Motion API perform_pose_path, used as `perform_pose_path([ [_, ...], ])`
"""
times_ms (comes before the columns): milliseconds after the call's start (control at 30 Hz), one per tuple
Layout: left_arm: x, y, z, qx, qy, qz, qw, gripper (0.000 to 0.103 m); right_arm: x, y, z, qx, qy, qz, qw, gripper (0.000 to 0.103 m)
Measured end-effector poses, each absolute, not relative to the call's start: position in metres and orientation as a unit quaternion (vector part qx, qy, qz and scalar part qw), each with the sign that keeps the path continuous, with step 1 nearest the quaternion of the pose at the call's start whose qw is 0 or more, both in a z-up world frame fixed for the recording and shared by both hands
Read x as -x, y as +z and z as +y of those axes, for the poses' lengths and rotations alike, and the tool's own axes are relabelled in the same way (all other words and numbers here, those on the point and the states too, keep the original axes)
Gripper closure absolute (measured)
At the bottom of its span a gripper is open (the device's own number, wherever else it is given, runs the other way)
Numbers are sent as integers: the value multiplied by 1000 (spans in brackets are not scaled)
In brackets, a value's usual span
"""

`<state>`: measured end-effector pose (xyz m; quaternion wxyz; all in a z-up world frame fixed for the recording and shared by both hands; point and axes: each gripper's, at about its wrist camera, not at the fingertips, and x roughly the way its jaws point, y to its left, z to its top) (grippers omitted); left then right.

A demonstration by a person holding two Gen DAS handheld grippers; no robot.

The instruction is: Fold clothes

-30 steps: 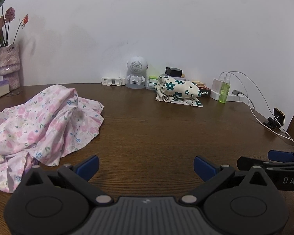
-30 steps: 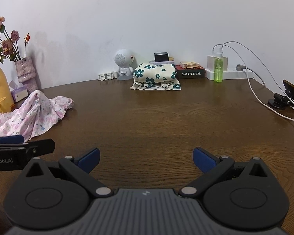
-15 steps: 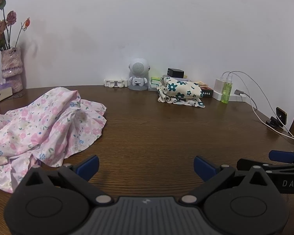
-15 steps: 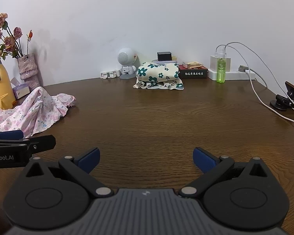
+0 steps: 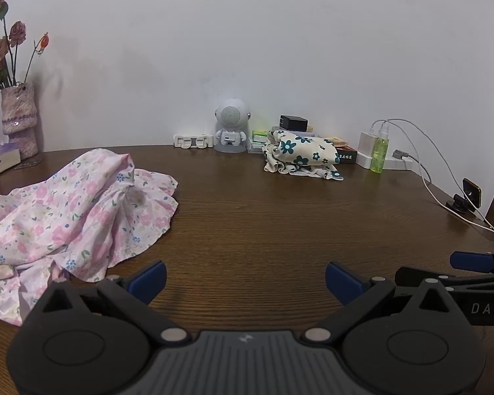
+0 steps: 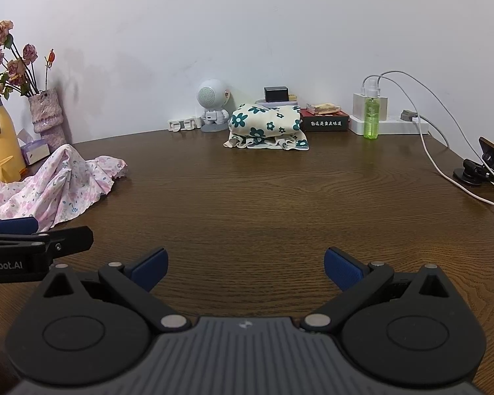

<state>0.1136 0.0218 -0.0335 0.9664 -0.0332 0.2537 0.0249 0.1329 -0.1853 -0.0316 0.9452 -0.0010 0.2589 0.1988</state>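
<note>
Pre-grasp: both jaws wide open, empty. Pink floral garment (image 5: 72,210) crumpled at 10 o'clock on surface (image 5: 263,230); nxt: grab its hem.

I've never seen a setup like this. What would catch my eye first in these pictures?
Probably the crumpled pink floral garment, sprawled on the left of the wooden table. Next, a folded cream cloth with teal flowers at the back by the wall, beside a small white robot figurine. Up close, the left gripper and right gripper hover with jaws wide open, holding nothing.
</note>
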Motion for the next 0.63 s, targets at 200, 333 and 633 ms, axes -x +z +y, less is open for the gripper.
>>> perform_pose_path([
  [200,-113,-33,21,33,19,252,967,0,-133,-32,-184,2,198,260,945,0],
  [333,-114,-34,22,34,19,254,967,0,-133,-32,-184,2,199,263,944,0],
  [633,-118,-37,26,42,19,264,963,0,-134,-33,-185,3,199,266,943,0],
])
